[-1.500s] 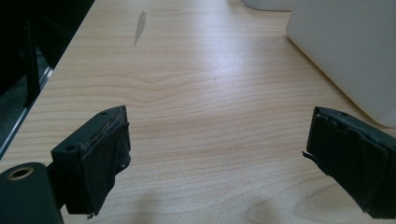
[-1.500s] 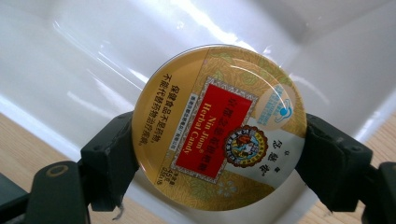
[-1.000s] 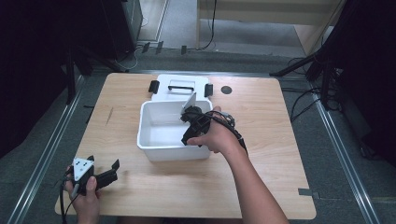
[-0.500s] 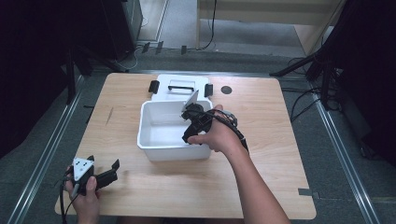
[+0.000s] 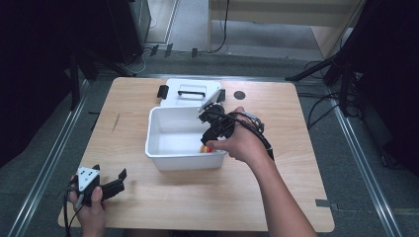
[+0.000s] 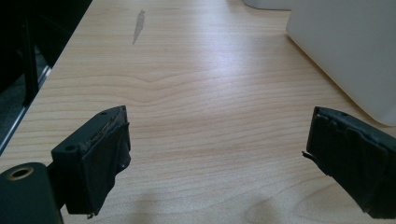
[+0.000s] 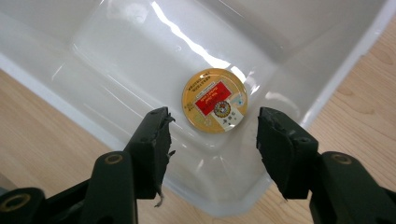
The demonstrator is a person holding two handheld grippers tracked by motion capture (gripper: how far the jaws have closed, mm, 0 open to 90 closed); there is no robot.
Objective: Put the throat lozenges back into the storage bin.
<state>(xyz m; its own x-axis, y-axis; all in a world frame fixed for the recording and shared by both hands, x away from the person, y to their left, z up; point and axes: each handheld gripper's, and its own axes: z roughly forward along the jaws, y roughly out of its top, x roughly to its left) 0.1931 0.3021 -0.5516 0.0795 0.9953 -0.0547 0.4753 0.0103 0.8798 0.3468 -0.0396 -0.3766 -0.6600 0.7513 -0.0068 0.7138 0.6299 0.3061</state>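
A round orange tin with a red label [image 7: 215,100] lies flat in a corner of the white bin [image 7: 116,51]. My right gripper [image 7: 212,126] hovers over that corner, pointing down. Its jaws have just been closing, but they stand apart with nothing between them and the tin sits below them. In the high view the right gripper [image 5: 211,132] is over the bin's [image 5: 163,112] near right corner, where the tin [image 5: 206,148] peeks out. My left gripper [image 5: 114,181] rests open near the table's front left, its jaws [image 6: 219,126] wide apart above bare wood.
The bin's white lid [image 5: 190,91] with a black handle lies flat behind the bin. A small dark round mark [image 5: 239,95] is on the table at the back. In the left gripper view the bin's wall [image 6: 345,46] stands at upper right.
The right hand has lifted a little over the bin's near right corner, and the tin now shows below it. The left hand has stayed in place.
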